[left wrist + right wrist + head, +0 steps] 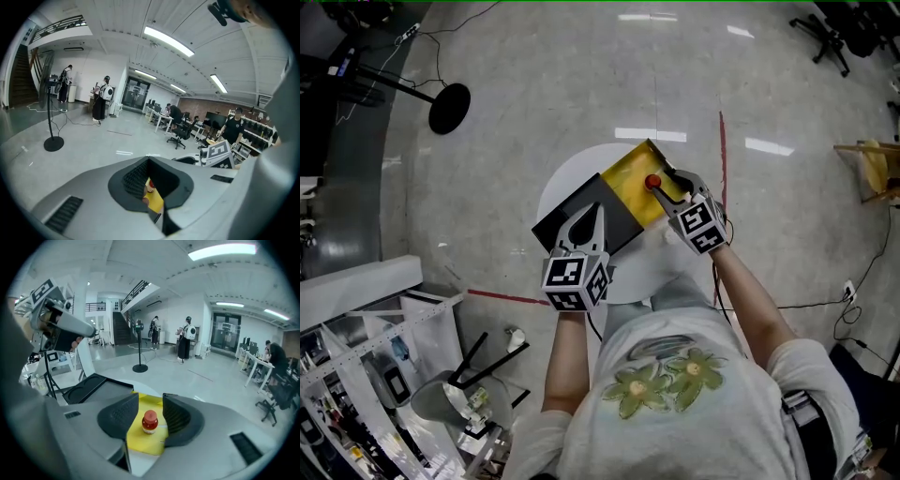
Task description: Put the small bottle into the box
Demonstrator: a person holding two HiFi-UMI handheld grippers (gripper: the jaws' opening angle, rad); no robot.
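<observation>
Right claw (149, 398) agape; small bottle (149, 423) stands inside yellow box (138, 442)

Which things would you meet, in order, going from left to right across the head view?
Black round floor-stand base → left claw → small red-capped bottle → light wooden frame at the right edge.

Long ceiling strips (166, 41) flood the hall with bright, even white light. Their reflections glare in patches off the polished floor (649, 134). Both gripper views bulge like fisheyes and go black at the corners.
</observation>
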